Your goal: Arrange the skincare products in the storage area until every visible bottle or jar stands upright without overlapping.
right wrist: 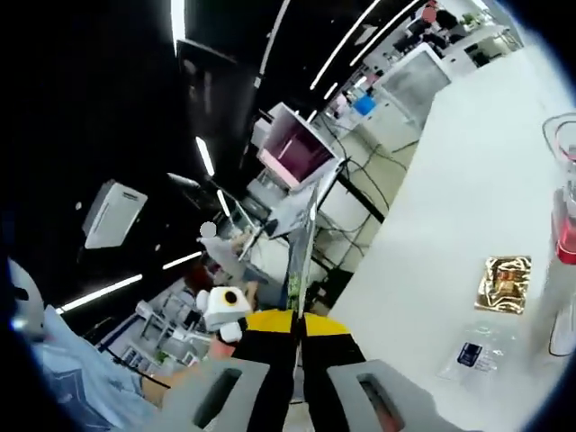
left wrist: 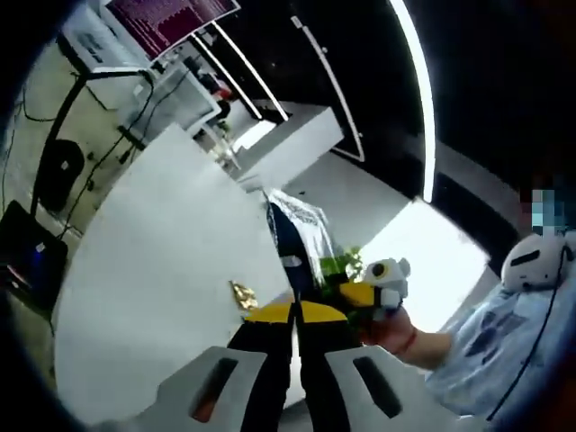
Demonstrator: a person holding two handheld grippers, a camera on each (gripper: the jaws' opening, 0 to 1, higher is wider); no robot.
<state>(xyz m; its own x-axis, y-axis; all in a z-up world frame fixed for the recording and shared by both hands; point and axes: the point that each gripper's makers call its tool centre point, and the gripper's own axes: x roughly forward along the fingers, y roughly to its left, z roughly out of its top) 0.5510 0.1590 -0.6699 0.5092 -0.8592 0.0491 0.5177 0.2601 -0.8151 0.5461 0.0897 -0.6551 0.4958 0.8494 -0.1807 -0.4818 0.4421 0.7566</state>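
the left gripper [left wrist: 294,310] is up above the big white table [left wrist: 153,270], and its two black jaws with yellow tips are pressed tight together. a thin flat packet, dark blue and white [left wrist: 290,238], sticks up from between them, so the jaws are pinching it. the right gripper [left wrist: 373,286] is just beside it, off the table's edge, with a person's hand [left wrist: 396,331] around it. a small shiny gold foil packet [left wrist: 243,295] lies flat on the table, near the edge by the left gripper.

in the right gripper view the right gripper [right wrist: 295,315] is off the edge of the white table [right wrist: 450,180]. its jaws are pressed together too, and the thin flat packet [right wrist: 301,243] stands up from them, seen from its thin side. the left gripper [right wrist: 225,310] is close by, further from the table. on the table lie the gold foil packet [right wrist: 504,283] and, near it, a small clear plastic packet with a dark blue label [right wrist: 472,354]. a tall clear bottle with red inside [right wrist: 565,225] stands on the table just past the gold packet; part of it is cut off, so i cannot tell its full shape
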